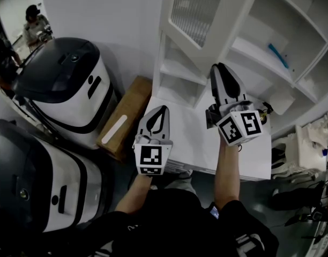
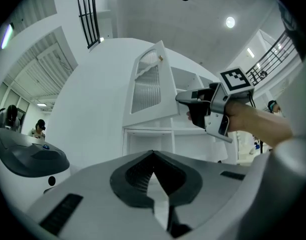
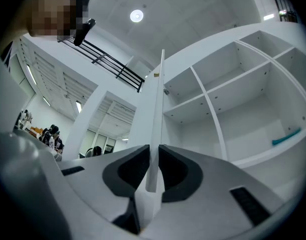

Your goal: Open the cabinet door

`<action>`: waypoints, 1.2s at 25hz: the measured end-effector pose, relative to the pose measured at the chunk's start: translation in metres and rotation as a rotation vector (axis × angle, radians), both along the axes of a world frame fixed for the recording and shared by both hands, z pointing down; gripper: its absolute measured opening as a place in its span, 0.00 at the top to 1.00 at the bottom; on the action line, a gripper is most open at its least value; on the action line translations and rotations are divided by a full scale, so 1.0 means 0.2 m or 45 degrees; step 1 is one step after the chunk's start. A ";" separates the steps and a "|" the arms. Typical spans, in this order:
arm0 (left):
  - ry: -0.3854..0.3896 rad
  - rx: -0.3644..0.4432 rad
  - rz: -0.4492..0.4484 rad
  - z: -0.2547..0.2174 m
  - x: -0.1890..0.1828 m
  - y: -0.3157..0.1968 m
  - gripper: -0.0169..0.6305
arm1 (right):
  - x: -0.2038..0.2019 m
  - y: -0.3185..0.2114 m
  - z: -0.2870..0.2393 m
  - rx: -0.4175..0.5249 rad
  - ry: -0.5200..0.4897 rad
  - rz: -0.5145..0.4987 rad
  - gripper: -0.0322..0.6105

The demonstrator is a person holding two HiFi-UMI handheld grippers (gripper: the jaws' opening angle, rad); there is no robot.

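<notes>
Standing open, white ribbed-paned cabinet door (image 1: 199, 15), edge in right gripper (image 3: 152, 154)

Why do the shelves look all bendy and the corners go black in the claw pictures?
Right gripper view: the wide-angle lens bows the straight shelves into curves and leaves black corners; a ceiling lamp glares white. Left gripper view: same rounding and dark rim, the door leans. Head view: shelves look much straighter, no black corners.

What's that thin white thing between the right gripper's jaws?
The edge of the cabinet door, pinched by the right gripper; the right gripper view shows it.
</notes>
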State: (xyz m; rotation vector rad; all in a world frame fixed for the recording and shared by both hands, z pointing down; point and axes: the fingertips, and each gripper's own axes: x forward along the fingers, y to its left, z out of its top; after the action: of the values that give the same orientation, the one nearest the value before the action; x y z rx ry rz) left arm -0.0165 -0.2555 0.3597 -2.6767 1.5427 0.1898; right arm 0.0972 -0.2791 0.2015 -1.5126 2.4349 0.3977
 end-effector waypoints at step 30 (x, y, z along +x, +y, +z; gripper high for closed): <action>0.004 0.003 -0.260 -0.01 -0.39 0.13 0.96 | -0.57 0.10 0.02 0.111 -0.012 -0.388 0.89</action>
State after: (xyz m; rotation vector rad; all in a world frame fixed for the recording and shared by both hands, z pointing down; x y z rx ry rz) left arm -0.0951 -0.2305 0.3579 -2.4949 1.8002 0.1867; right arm -0.0164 -0.2590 0.2064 -1.0825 2.5492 0.4257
